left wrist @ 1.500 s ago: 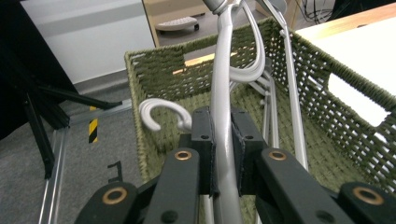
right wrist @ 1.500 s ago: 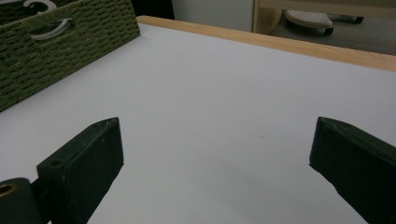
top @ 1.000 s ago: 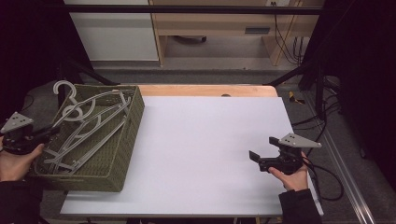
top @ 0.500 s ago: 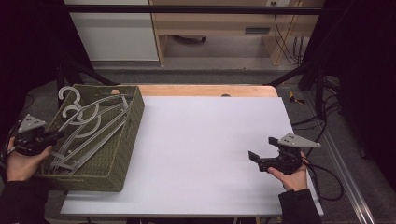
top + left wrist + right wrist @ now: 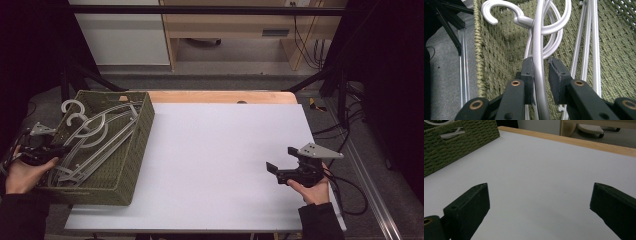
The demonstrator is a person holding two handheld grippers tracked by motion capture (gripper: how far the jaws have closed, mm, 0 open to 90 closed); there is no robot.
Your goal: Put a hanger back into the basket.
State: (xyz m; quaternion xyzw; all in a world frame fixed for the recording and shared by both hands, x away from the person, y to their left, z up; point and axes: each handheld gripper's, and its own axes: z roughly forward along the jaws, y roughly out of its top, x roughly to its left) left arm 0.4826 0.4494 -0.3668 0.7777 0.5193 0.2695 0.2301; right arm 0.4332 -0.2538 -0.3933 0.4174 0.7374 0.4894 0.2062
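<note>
a person stands at a table covered with a white sheet, holding a black two-jaw gripper in each hand. at the left end of the table sits a green woven basket, and inside it lies a loose pile of pale grey plastic hangers, their hooks pointing toward the far left corner and rising a little above the rim. the left gripper reaches over the near left wall of the basket, with the person's left hand just outside it. seen from the left gripper view, the left gripper has its jaws partly closed, one on each side of a curved hanger bar that runs between them; the bar lies against the left-hand jaw, while a narrow gap shows on the other side, so the grip is not clamped tight. other hanger rods lie beside it on the basket's woven floor. the right gripper is well apart from the basket, low over the near right part of the white sheet, held in the person's right hand, with a cable trailing off the right edge. in the right gripper view its jaws stand wide apart with nothing between them, and a corner of the basket appears at the upper left.
</note>
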